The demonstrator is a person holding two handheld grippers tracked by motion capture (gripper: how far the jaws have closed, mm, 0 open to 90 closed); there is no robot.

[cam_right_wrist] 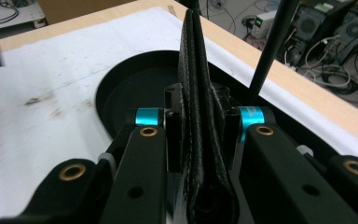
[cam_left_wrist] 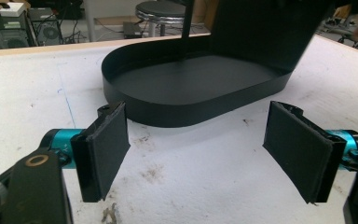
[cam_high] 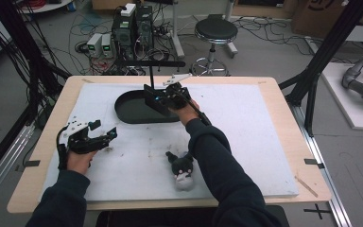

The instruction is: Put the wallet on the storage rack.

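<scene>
At the centre of the high view, the right gripper (cam_high: 163,97) clamps a folded black leather piece (cam_right_wrist: 200,112) above the black oval tray (cam_high: 127,113), not yet released. The left gripper (cam_high: 105,135) rests at lower left, jaws apart, empty.

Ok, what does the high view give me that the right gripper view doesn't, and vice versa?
High view adds the plush toy lying near the table's front edge and the stool behind the table. Right gripper view adds the stitched edge of the black folded piece, clamped upright in the right gripper. Shared: the black tray, its thin post, the white mat.
</scene>
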